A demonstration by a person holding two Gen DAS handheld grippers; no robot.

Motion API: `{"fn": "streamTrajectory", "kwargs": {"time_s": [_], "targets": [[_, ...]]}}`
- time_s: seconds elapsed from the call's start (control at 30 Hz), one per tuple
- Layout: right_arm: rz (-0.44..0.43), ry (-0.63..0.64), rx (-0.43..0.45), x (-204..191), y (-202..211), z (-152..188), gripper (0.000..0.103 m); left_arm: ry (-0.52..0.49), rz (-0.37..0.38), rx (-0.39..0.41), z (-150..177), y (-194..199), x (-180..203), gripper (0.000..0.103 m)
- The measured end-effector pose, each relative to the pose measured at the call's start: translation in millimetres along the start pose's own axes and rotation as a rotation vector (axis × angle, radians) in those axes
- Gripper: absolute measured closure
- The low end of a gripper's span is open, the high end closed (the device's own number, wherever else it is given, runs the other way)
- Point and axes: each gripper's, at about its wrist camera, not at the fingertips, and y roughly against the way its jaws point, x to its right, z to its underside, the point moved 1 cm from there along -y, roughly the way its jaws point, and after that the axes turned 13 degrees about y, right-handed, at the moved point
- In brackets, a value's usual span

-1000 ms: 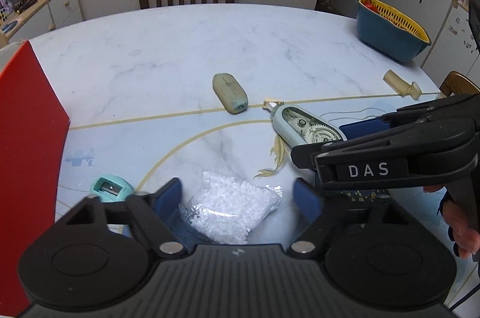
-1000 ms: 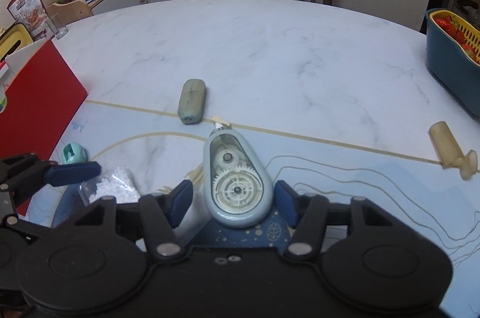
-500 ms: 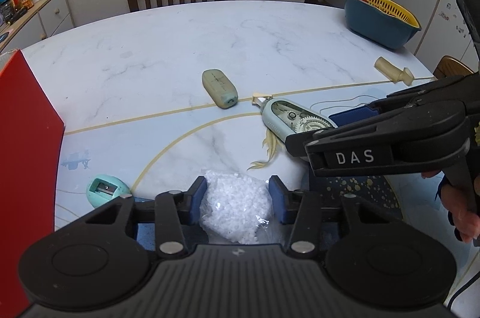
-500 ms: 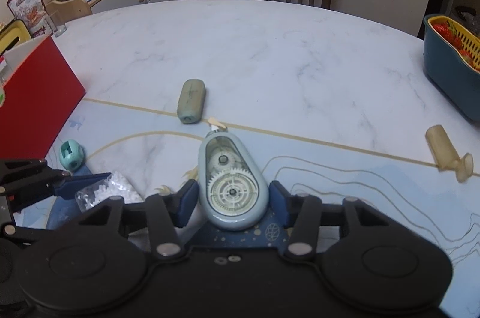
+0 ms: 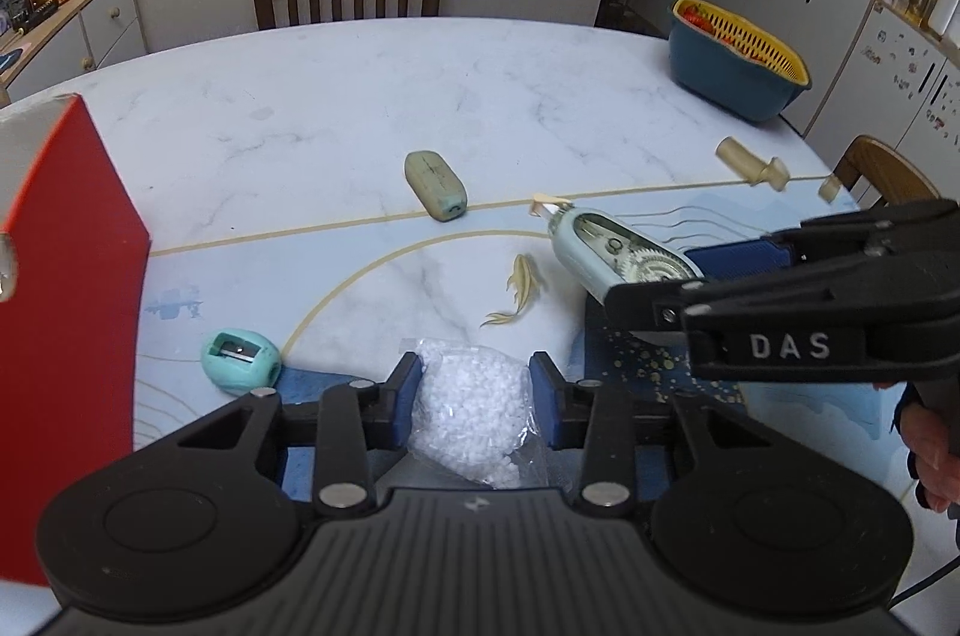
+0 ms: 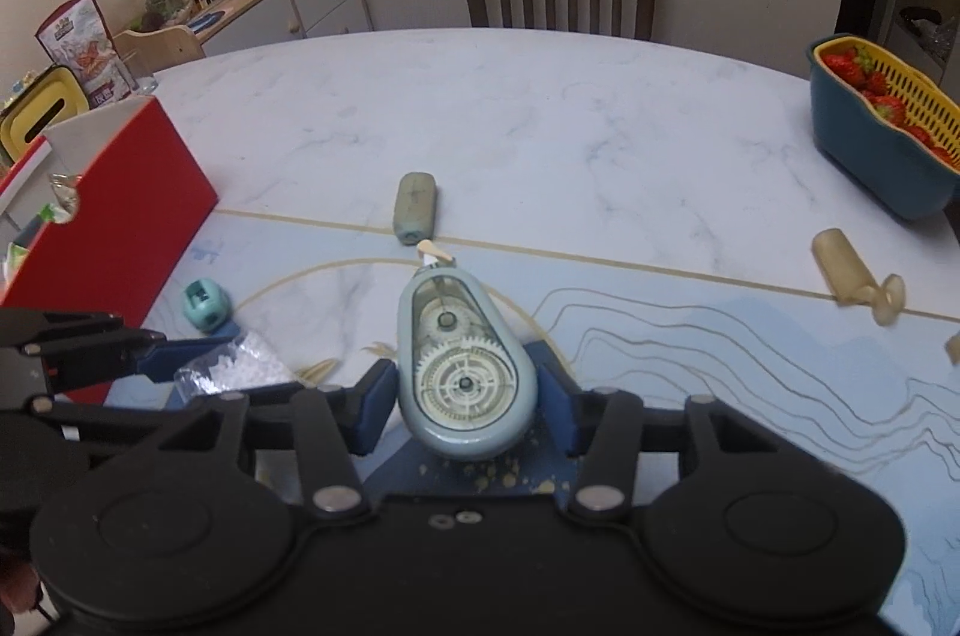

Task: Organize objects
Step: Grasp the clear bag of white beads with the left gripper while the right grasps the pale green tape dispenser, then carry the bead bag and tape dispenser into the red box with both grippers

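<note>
My left gripper has its blue pads pressed on a clear bag of white beads, and its jaws are still closing on it. The bag is held just above the marble table. In the right wrist view my right gripper is shut on a pale blue correction tape dispenser with its gears showing. The dispenser's tip points away from me. The two grippers sit side by side, the left gripper at the right one's left.
A teal pencil sharpener lies left of the bag. A grey-green eraser lies on the gold line, and a beige stopper lies far right. A red box stands at the left edge. A blue basket of strawberries sits at the back right.
The left jaws came in from wide open and squeezed the bag of beads. The right jaws tightened on the dispenser. Both grippers rose a little with their loads.
</note>
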Motion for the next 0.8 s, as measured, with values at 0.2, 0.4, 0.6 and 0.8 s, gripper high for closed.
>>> {"fn": "streamTrajectory", "kwargs": {"time_s": [0.2, 0.4, 0.6, 0.8], "targets": [[0.007, -0.005, 0.011, -11.9, 21.2, 1.7, 0.052, 0.017, 0.029, 0.020, -2.6, 25.0, -6.0, 0.065], [0.014, -0.008, 0.027, -29.1, 40.7, -1.7, 0.052, 0.028, 0.046, 0.036, -5.7, 52.6, -15.1, 0.065], [0.026, -0.001, 0.033, -50.4, 57.7, -9.0, 0.052, 0.044, 0.068, 0.054, -12.1, 79.5, -27.8, 0.065], [0.017, 0.001, 0.059, -74.2, 71.7, -24.1, 0.052, 0.043, 0.079, 0.091, -22.3, 110.1, -44.7, 0.065]]}}
